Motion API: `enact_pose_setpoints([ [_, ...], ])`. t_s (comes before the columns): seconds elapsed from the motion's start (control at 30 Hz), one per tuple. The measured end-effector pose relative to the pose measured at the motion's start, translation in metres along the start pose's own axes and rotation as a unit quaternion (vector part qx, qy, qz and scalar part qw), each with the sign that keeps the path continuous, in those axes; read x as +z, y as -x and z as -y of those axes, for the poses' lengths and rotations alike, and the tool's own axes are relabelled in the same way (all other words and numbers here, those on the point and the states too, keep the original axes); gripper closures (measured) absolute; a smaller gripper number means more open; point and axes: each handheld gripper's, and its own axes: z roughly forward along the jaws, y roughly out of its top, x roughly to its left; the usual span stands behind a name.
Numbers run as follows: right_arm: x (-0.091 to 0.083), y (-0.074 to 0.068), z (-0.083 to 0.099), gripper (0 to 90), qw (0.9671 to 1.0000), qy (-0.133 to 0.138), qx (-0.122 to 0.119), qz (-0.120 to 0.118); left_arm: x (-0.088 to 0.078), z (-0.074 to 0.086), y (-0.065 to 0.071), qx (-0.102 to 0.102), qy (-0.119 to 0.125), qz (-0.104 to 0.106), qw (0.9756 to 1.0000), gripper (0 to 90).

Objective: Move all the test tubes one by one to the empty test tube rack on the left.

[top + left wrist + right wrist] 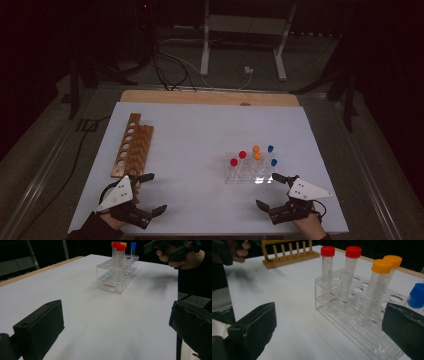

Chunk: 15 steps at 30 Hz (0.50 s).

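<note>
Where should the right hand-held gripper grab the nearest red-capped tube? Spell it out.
Probably just under the cap of the nearest red-capped tube, coming from above: it stands upright in the clear rack, only its upper part is free, and neighbouring tubes crowd its sides.

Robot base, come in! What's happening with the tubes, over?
Left gripper open, empty. Right gripper open, empty, beside clear rack. Six capped tubes upright in rack. Nothing blocking.

Red lettering on the front lower edge of the clear plastic tube rack (117, 277); wording too blurred to read.
</note>
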Motion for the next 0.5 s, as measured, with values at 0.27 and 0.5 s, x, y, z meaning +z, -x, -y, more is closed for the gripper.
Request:
enact_pose_setpoints([
  [0.27, 0.0042, -0.0026, 0.0009, 0.0, 0.9994, -0.029, -0.017, 0.006, -0.0001, -0.0008, -0.0001, -0.001, 0.003, 0.002, 1.0000, 0.5],
  [0.5, 0.0054, -0.0075, -0.0010, 0.0, 0.9992, -0.030, -0.025, -0.009, -0.0007, -0.0011, 0.0001, 0.001, 0.004, 0.001, 1.0000, 0.5],
])
